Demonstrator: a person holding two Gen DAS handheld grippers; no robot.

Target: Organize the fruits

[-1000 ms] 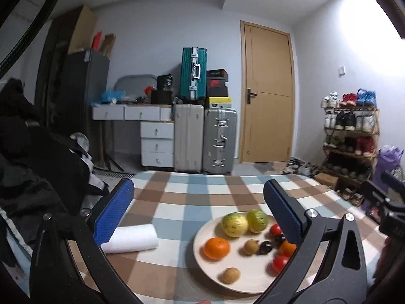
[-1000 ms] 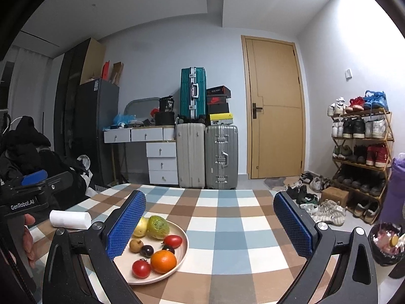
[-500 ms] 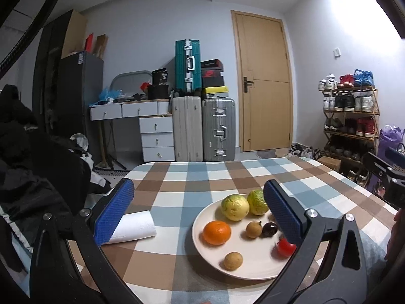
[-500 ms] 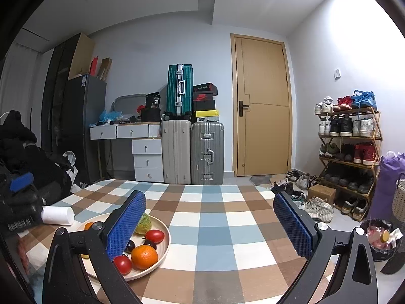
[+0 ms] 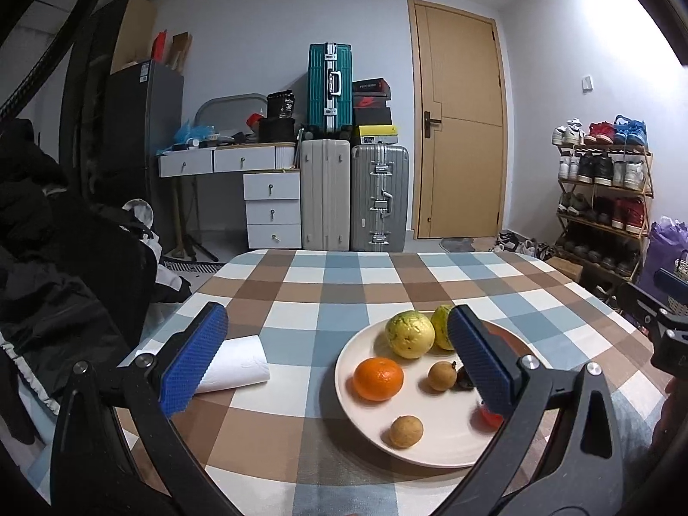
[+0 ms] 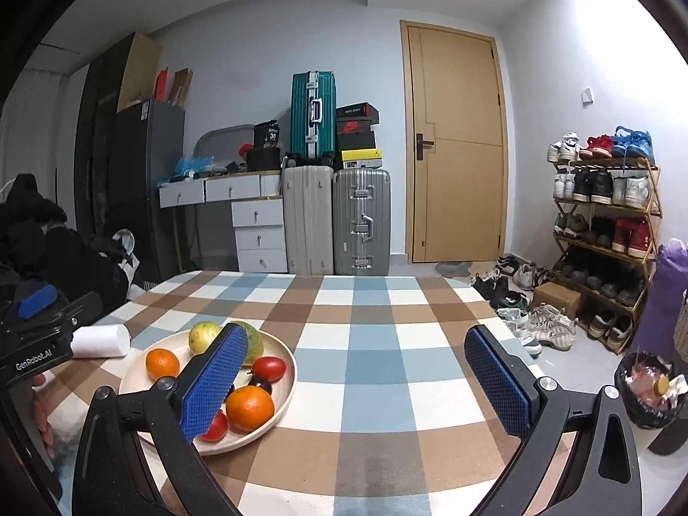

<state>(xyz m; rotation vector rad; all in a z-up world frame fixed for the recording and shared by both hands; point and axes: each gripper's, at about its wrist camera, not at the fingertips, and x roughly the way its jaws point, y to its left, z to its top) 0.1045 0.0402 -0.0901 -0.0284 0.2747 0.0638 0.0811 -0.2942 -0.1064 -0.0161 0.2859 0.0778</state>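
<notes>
A cream plate (image 5: pixel 352 391) on the checked tablecloth holds an orange (image 5: pixel 378 378), a yellow-green fruit (image 5: pixel 409 334), a green fruit behind it, two small brown fruits (image 5: pixel 441 375), a dark fruit and a red tomato partly hidden by my finger. My left gripper (image 5: pixel 337 359) is open and empty, above the plate's left side. In the right wrist view the plate (image 6: pixel 284 395) lies lower left with two oranges (image 6: pixel 250 402) and tomatoes (image 6: pixel 268 367). My right gripper (image 6: pixel 365 380) is open and empty, right of the plate.
A white paper roll (image 5: pixel 234 363) lies on the table left of the plate; it also shows in the right wrist view (image 6: pixel 101 340). Dark clothes are piled at the left. Suitcases, drawers, a door and a shoe rack (image 6: pixel 602 223) stand beyond the table.
Both grippers have tilted down and moved closer over the table. The plate now appears nearer in both views. Both stay open.
</notes>
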